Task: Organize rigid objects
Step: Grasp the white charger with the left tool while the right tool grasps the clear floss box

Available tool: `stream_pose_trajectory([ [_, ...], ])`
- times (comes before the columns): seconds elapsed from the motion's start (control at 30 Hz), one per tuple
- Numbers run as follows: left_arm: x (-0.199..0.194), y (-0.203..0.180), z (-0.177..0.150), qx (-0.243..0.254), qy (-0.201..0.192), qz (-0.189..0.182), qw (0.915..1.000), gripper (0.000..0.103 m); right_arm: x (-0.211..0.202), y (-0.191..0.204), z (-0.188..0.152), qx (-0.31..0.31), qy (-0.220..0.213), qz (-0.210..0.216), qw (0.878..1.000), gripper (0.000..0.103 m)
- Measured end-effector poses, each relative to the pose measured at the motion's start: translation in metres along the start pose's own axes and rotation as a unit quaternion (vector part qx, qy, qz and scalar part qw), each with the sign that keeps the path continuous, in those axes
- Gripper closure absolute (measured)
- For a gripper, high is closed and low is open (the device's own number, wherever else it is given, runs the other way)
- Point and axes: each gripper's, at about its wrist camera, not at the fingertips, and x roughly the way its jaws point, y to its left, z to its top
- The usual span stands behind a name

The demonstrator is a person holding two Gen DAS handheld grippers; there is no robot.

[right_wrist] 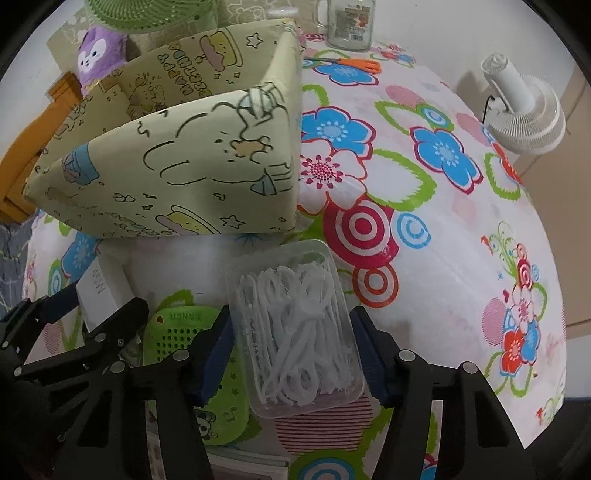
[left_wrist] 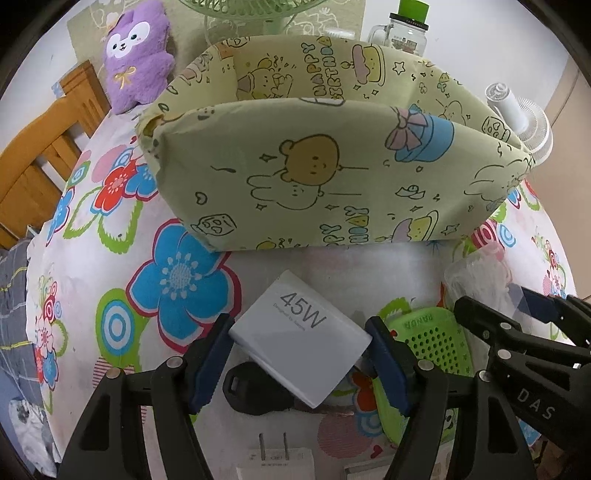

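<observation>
Two tongs work over one bench point(right_wrist: 461, 236) covered in a flower-print cloth. Largest item: a pale green fabric storage bin point(left_wrist: 332, 177), open-topped, printed with cartoon bears and "HAPPY BIRTHDAY"; it stands at the far side of both tongs. Behind it, a purple plush toy point(left_wrist: 136, 66) and a glass jar point(left_wrist: 408, 35) with a green cap. A white fan point(right_wrist: 528, 114) sits at the right edge.

White charger point(left_wrist: 301, 341), marked "45W" with small unreadable print beneath: it lies between the pads of the left tongs point(left_wrist: 301, 365), both blue pads touching its sides, tongs at mid width and holding it. Under it, a black key fob point(left_wrist: 255, 387).

Clear plastic box of white floss picks point(right_wrist: 295, 332): held between the pads of the right tongs point(right_wrist: 291, 354), also at mid width.

Green perforated panda case point(left_wrist: 428, 347), reading "PANDA", lies between the two tongs.

Left view only: a second white plug point(left_wrist: 275, 461), prongs up. Right view only: orange-handled scissors point(right_wrist: 347, 64) near the jar.
</observation>
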Motion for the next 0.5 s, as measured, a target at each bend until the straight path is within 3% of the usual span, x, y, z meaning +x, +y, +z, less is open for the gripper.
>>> stream_pose_trajectory([
  [0.5,-0.022,0.016,-0.003,-0.019,-0.014,-0.006,0.9997,0.029,-0.025,0.012,-0.002,-0.006,-0.026,0.005,1.0,0.039],
])
